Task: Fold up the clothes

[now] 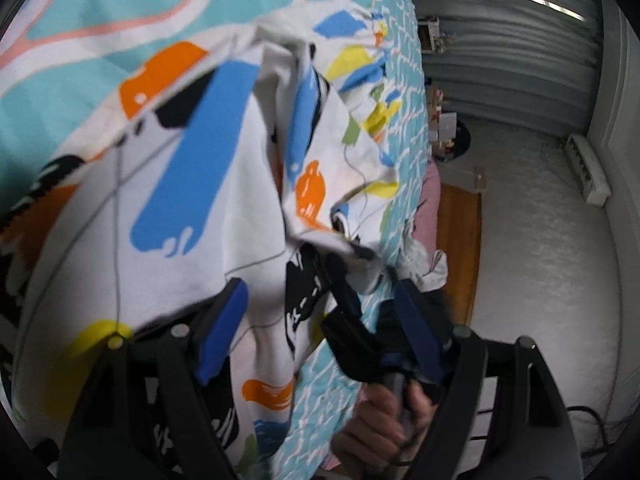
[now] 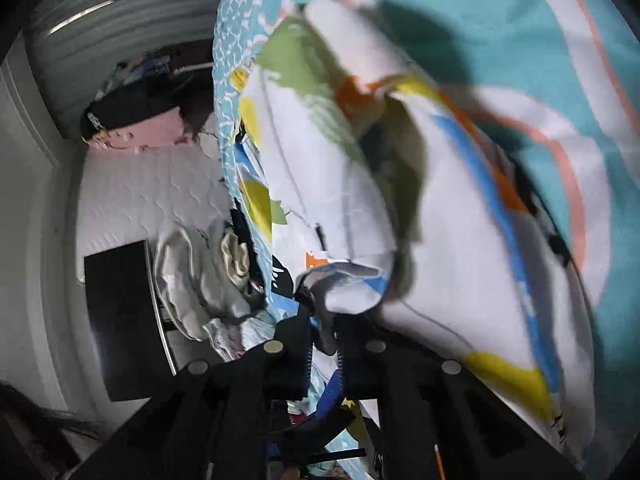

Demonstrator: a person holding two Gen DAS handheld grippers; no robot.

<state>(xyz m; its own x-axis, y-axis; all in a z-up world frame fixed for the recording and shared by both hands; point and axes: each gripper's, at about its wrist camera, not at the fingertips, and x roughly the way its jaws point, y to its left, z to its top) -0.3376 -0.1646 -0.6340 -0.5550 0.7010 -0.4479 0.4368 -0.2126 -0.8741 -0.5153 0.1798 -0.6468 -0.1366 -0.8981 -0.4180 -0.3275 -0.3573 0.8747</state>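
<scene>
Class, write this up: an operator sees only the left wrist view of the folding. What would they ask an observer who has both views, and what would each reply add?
Operator: Is the garment pinched properly?
Observer: In its own view the right gripper is shut on a folded edge of it.
Operator: Anything off to that side that I miss?
Observer: A black flat panel lies left of a pile of pale clothes.
</scene>
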